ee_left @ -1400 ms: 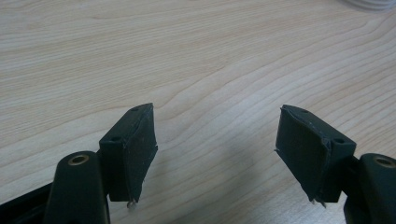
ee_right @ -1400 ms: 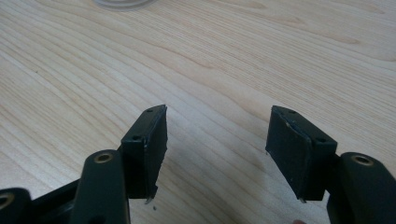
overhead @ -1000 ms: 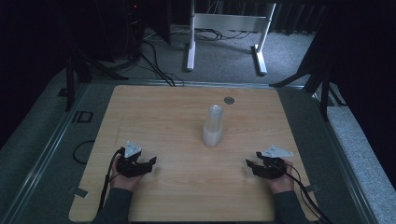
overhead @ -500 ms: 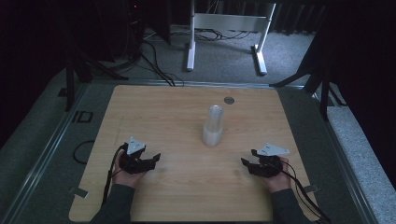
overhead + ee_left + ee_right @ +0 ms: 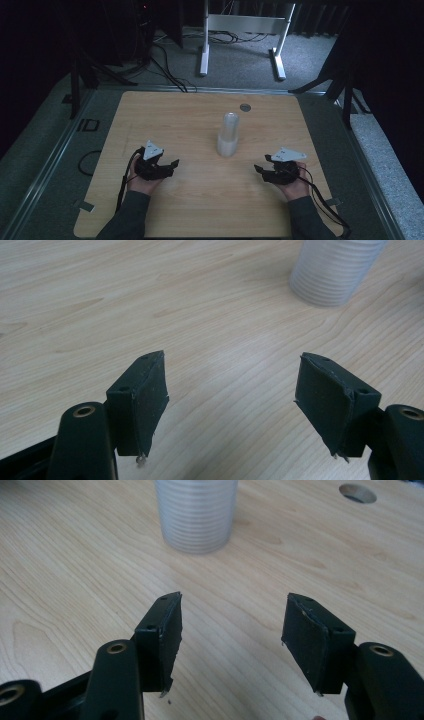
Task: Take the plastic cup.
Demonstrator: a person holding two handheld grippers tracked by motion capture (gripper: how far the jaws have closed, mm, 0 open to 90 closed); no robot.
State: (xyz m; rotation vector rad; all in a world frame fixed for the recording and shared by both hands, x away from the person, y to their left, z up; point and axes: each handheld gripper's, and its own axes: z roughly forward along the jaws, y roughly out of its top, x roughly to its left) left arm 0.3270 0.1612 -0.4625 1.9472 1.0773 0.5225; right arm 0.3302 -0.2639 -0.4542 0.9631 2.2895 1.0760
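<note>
Stacked cups [image 5: 228,135] stand upright mid-table, ahead of and between both hands, seemingly a little nearer the right gripper [image 5: 261,170] than the left gripper [image 5: 172,163]; each gripper's jaws stand apart, empty.

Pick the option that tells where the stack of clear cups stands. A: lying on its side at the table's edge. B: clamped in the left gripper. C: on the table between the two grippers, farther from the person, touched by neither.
C: the stack of cups stands upright on the table, apart from the left gripper and the right gripper.

no readable text, labels or signs
</note>
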